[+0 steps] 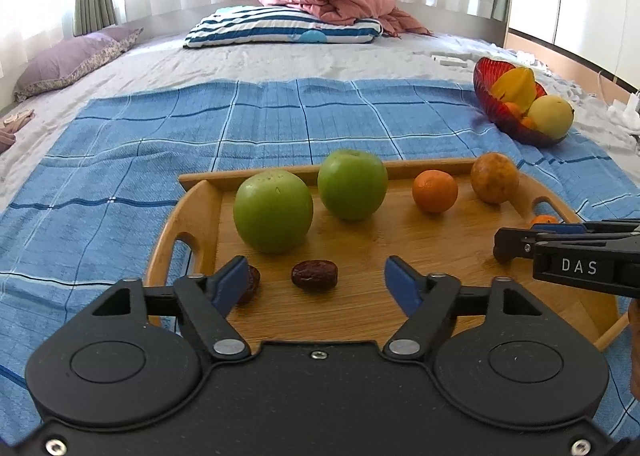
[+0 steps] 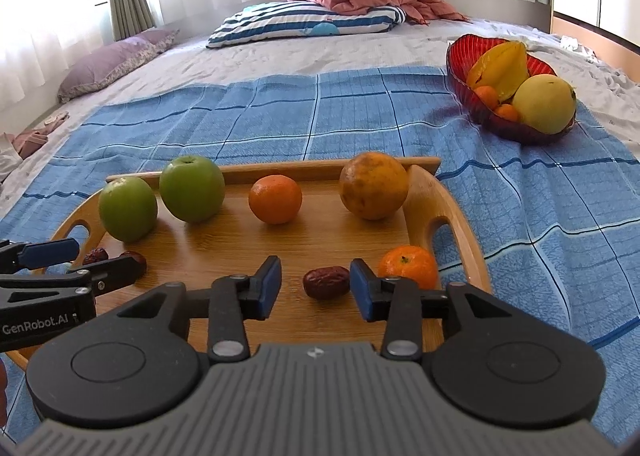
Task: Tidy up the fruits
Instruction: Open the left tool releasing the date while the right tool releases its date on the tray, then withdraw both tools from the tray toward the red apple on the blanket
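Observation:
A wooden tray (image 1: 400,248) lies on a blue checked cloth. On it sit two green apples (image 1: 273,211) (image 1: 352,184), a tangerine (image 1: 435,191) and a brownish orange (image 1: 495,177). My left gripper (image 1: 315,272) is open over the tray's front, and a dark red date (image 1: 314,275) lies between its pads without touching them. A second date (image 1: 251,284) is half hidden by the left finger. My right gripper (image 2: 315,272) is open too. Another date (image 2: 326,283) lies between its pads, close to the right one. A small tangerine (image 2: 408,266) rests just beyond.
A red glass bowl (image 2: 460,56) with a starfruit, a yellow pear and small oranges stands on the cloth at the back right. Farther up the bed lie a striped pillow (image 2: 304,22), a pink quilt and a purple pillow (image 2: 112,64).

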Demonstrator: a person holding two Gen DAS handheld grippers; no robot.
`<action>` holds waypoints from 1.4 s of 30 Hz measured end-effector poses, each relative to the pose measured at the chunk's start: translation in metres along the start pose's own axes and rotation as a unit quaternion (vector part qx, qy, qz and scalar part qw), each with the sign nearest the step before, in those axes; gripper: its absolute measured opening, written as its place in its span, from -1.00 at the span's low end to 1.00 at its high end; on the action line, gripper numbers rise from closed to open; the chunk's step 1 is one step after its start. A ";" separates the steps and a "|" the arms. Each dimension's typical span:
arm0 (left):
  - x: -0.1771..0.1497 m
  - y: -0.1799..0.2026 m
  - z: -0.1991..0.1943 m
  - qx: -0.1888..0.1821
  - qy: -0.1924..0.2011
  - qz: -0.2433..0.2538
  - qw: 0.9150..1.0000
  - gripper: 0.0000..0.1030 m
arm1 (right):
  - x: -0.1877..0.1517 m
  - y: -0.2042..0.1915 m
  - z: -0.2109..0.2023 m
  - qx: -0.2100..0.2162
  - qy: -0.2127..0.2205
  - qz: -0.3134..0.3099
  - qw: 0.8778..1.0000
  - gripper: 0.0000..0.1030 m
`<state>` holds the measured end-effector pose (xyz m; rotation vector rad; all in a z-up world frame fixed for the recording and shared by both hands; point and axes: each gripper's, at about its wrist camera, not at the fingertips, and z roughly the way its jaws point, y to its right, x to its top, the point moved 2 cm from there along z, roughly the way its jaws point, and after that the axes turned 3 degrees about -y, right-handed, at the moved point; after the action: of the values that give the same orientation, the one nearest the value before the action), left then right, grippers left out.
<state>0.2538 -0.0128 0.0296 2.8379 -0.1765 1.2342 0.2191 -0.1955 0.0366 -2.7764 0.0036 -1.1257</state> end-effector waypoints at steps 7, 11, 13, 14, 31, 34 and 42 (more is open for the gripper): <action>-0.004 -0.003 -0.013 0.000 0.013 -0.004 1.000 0.82 | -0.002 -0.002 -0.013 0.001 0.016 -0.006 1.000 0.39; -0.008 -0.005 -0.023 0.000 0.020 -0.004 1.000 0.94 | -0.004 -0.001 -0.020 0.001 0.027 -0.005 1.000 0.54; -0.011 -0.005 -0.028 0.001 0.024 -0.003 1.000 0.98 | -0.006 0.000 -0.024 0.001 0.034 -0.005 0.999 0.59; -0.012 -0.005 -0.030 0.001 0.026 -0.002 1.000 0.98 | -0.006 0.000 -0.026 0.001 0.037 -0.006 0.999 0.62; -0.040 0.001 -0.071 -0.029 0.046 -0.005 0.999 0.99 | -0.027 0.004 -0.056 -0.004 0.084 -0.025 0.996 0.74; -0.045 0.002 -0.079 -0.027 0.052 -0.005 0.998 0.99 | -0.033 0.003 -0.062 -0.011 0.093 -0.037 0.995 0.75; -0.062 0.004 -0.098 -0.044 0.059 -0.017 0.997 0.99 | -0.046 0.000 -0.076 -0.013 0.113 -0.054 0.992 0.77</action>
<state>0.1403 -0.0033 0.0517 2.6738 -0.1727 1.3476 0.1329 -0.2032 0.0586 -2.6834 -0.1078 -1.4725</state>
